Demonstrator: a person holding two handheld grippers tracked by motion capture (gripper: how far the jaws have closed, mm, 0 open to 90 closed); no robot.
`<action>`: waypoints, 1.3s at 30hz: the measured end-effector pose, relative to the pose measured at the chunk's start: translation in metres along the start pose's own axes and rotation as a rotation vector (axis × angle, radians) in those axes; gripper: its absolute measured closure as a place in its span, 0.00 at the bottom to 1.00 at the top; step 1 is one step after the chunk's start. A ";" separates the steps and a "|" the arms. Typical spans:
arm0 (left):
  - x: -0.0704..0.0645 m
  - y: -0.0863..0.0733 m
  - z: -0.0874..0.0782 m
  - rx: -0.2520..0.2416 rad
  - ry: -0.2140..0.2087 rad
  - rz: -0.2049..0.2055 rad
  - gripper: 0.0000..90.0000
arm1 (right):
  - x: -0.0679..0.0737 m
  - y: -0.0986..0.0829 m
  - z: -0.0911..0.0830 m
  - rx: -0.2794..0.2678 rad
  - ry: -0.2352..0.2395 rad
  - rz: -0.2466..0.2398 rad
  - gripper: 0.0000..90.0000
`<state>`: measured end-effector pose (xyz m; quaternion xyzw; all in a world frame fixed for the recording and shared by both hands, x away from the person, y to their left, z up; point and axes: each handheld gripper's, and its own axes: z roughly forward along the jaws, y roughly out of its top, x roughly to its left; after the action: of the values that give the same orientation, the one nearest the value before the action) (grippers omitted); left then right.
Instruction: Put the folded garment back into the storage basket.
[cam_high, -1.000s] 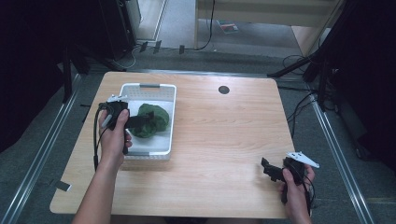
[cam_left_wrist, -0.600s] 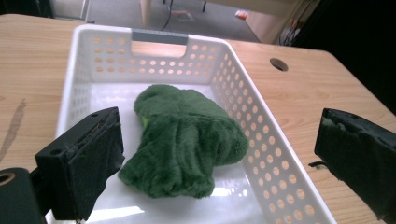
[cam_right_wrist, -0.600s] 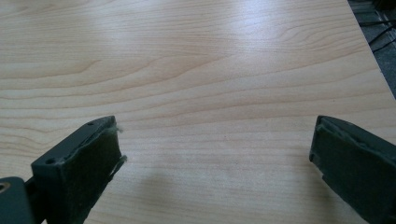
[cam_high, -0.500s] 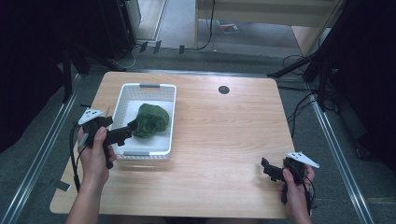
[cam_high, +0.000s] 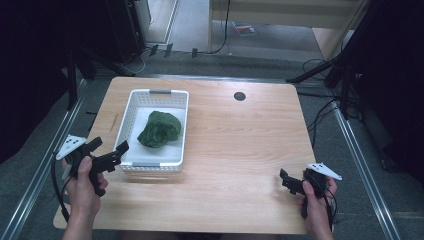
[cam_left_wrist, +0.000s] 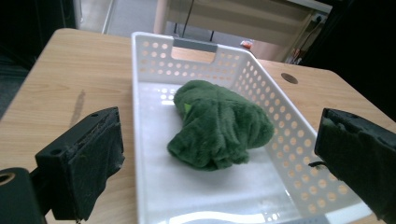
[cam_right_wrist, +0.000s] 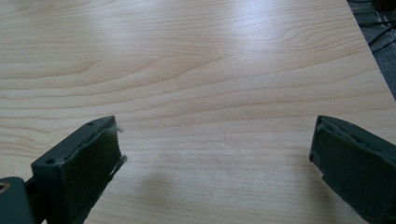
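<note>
Hovering at the lower left of the high view, the left gripper (cam_high: 116, 154) gapes wide beside the white basket (cam_high: 129, 120), apparently lined up on the crumpled green cloth (cam_high: 159, 129) inside. The right gripper (cam_high: 289, 181), equally wide and empty, idles over bare bench (cam_high: 240, 145) at lower right.

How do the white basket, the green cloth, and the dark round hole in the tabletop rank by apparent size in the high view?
1. White basket, clearly the largest.
2. Green cloth, bunched inside the basket, covering part of its floor.
3. Dark round hole, far smaller than either.
</note>
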<state>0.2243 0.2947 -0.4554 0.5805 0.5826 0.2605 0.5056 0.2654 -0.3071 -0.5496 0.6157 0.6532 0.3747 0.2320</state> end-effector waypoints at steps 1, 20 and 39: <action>0.003 -0.002 -0.003 -0.008 0.004 -0.002 0.02 | 0.000 0.000 0.000 0.000 0.000 -0.001 0.02; 0.056 -0.045 -0.043 -0.051 0.085 -0.048 0.02 | -0.001 0.000 0.000 -0.005 0.000 0.001 0.02; 0.091 -0.087 -0.029 0.004 0.165 -0.048 0.02 | -0.002 0.000 0.000 -0.002 0.001 0.007 0.02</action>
<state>0.1791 0.3721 -0.5490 0.5438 0.6367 0.2940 0.4609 0.2656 -0.3086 -0.5498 0.6174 0.6508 0.3766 0.2311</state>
